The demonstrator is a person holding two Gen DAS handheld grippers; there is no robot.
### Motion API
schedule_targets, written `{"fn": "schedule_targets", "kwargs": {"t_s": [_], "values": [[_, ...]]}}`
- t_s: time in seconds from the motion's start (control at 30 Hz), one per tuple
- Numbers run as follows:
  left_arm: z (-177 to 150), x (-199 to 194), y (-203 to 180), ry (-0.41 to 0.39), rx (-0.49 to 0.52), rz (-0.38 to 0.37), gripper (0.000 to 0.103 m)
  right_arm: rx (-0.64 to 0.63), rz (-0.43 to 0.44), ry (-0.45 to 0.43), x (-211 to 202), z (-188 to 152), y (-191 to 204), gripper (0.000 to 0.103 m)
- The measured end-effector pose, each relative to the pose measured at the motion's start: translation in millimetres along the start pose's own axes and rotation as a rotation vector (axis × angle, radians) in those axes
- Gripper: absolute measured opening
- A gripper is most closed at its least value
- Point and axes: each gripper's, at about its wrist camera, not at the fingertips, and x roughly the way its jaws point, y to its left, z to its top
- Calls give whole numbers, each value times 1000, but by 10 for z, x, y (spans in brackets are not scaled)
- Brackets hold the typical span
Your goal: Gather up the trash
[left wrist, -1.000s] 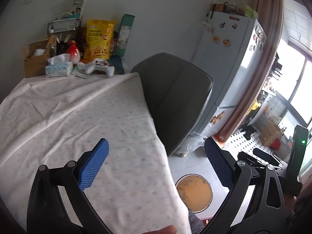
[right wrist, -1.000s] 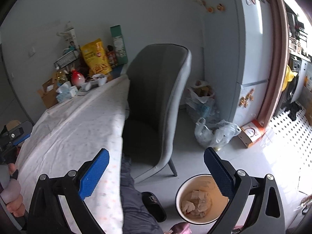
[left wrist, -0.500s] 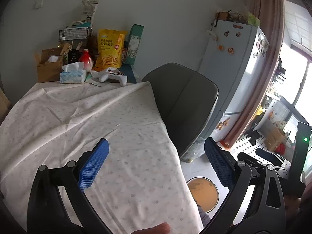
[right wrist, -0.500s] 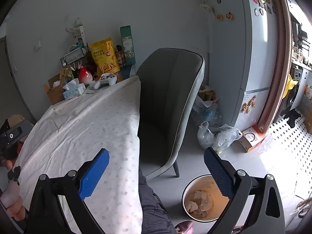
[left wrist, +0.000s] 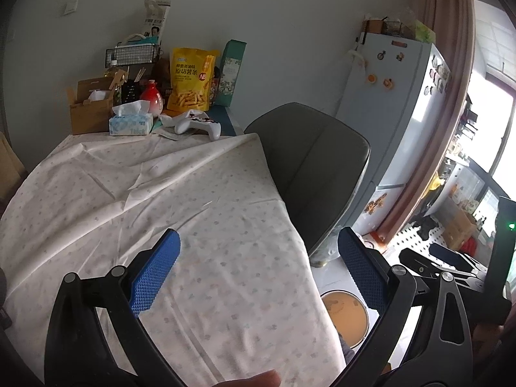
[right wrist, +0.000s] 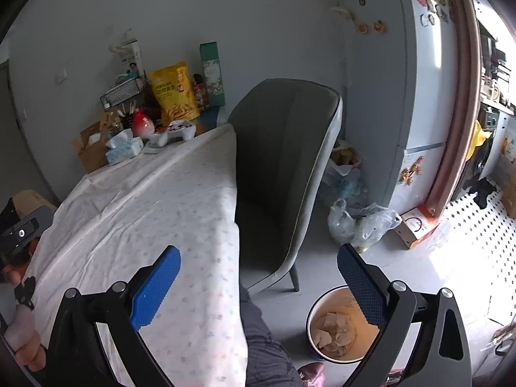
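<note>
Above the tabletop [left wrist: 135, 193], both claws wide open and empty.
Left claw [left wrist: 258, 277] and right claw [right wrist: 258, 285] holding nothing; collected paper trash [right wrist: 335, 329] already down in the floor bin [right wrist: 314, 306]. Plenty of open cloth ahead; risk of snagging the hanging cloth edge or clipping the grey chair [right wrist: 290, 167] close alongside, or knocking the tissue box [left wrist: 130, 124] at the far end.

The trash bin [left wrist: 346, 317] is partly hidden behind the tablecloth [left wrist: 161, 200] edge and a blue finger pad [left wrist: 362, 274] in the left wrist view; its contents cannot be made out there. Bottom edge crops a pale shape, possibly a fingertip [left wrist: 254, 380]. Fridge magnets [right wrist: 371, 27] are too small to identify.
</note>
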Motion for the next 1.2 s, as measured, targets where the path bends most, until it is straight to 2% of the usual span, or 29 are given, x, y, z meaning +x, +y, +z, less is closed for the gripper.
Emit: {"fn": "schedule_targets", "kwargs": {"t_s": [0.63, 1.2], "values": [[-58, 61, -46, 10, 9, 16, 97, -2, 57, 2, 65, -54, 0, 95], [-90, 70, -11, 17, -1, 24, 97, 18, 72, 8, 108, -74, -16, 95]]}}
